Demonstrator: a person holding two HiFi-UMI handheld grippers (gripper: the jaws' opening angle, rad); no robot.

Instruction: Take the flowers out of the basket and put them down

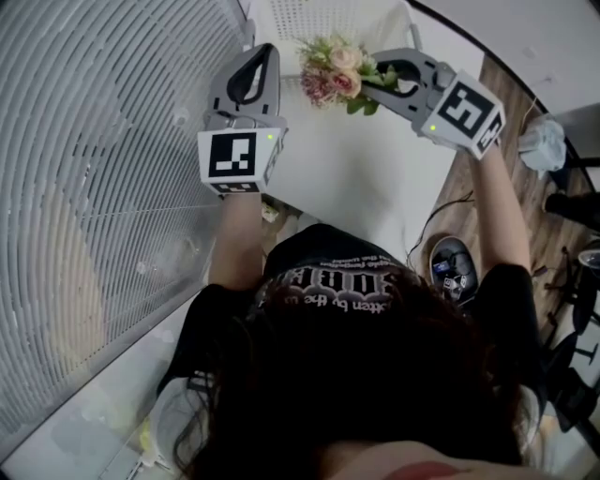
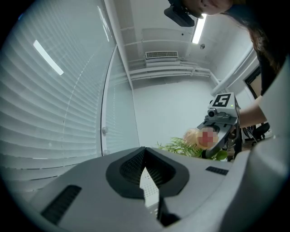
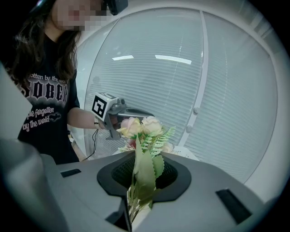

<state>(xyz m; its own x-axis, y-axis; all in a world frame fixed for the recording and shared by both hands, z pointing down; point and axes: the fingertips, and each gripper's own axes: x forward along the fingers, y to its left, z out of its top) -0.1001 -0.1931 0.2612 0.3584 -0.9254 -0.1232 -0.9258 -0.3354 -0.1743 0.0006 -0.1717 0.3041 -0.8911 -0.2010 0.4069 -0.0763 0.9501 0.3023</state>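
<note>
— Two grippers busy?
— Yes. My right gripper (image 1: 377, 73) clamps the flowers (image 1: 336, 73) by the stems, out of the basket (image 1: 309, 17), above the table (image 1: 356, 178). My left gripper (image 1: 267, 52) seems pinched on the basket's rim.
— Next?
— Probably lowering them flat, then loosening.

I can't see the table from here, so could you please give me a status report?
Right claw shut on flowers, out of basket, over table. Left claw apparently pinching basket rim. Nothing in the way.
</note>
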